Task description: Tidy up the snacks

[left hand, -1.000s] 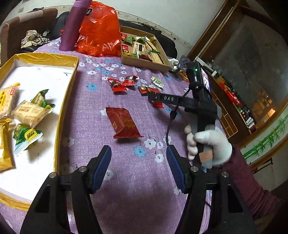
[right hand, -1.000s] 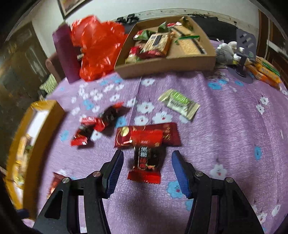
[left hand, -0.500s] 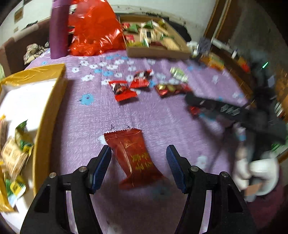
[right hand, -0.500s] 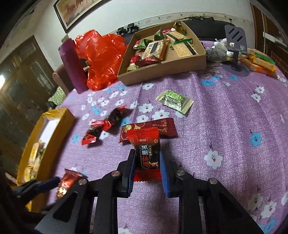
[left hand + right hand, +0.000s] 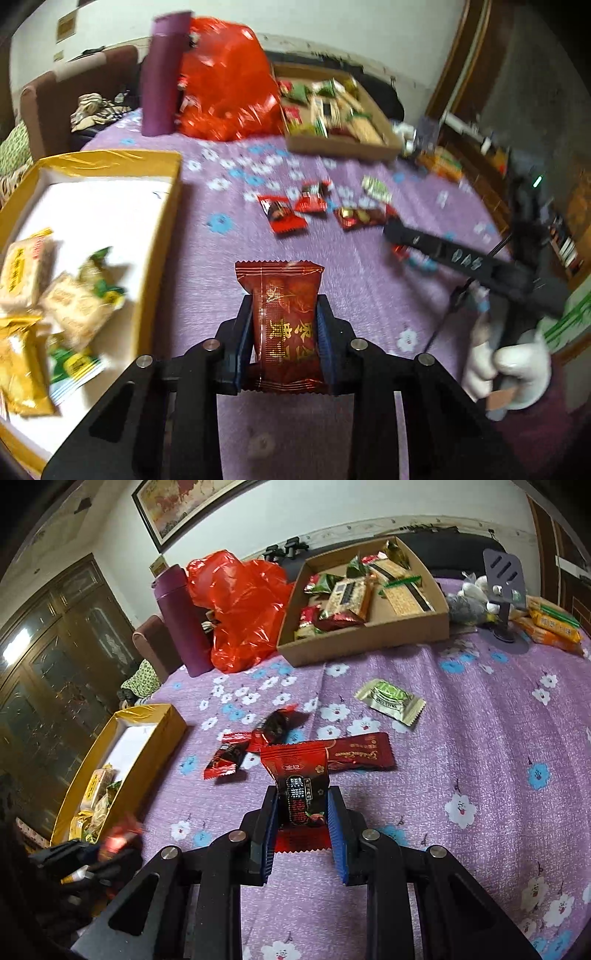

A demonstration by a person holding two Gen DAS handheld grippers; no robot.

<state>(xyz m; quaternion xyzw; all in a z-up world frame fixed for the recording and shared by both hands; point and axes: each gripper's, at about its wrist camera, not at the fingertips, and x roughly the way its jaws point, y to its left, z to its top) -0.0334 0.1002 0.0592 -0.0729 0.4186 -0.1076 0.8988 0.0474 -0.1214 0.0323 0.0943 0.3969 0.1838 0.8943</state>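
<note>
Left gripper [image 5: 284, 336] has just been closing and now clamps the dark red snack packet [image 5: 282, 317] between its blue pads, packet upright with its crimped top edge above the fingertips, lifted over the purple flowered tablecloth [image 5: 369, 280]. Right gripper [image 5: 301, 827] is narrow too, having closed within the last second, and pinches a red-and-black candy packet [image 5: 301, 786] — top crimp fanned out above the pads, bottom crimp showing below them. In the left wrist view the yellow box [image 5: 162, 236] sits at 9 o'clock of the held packet, its white floor carrying pale and green-yellow wrapped biscuits [image 5: 70, 306]. At 12 to 1 o'clock, loose on the cloth: two small red candies [image 5: 295, 208], a red-gold bar [image 5: 360, 216] and a green sachet [image 5: 376, 187]. The right gripper's black body comes in from 3 o'clock, gripped by a white-gloved hand [image 5: 517, 369]; blurred. In the right wrist view the long dark red bar [image 5: 354, 753] lies just behind the held candy at 1 o'clock, the green sachet [image 5: 391, 700] farther along the same bearing, two red-black candies [image 5: 251, 746] at 10 to 11 o'clock. Brown cardboard tray [image 5: 369, 642] with mixed snacks at 12 o'clock — red plastic bag [image 5: 240, 605] and purple bottle [image 5: 181, 624] to its left, at about 11 o'clock. Yellow box [image 5: 147, 753] at 9 o'clock, apart from the loose candies.
</note>
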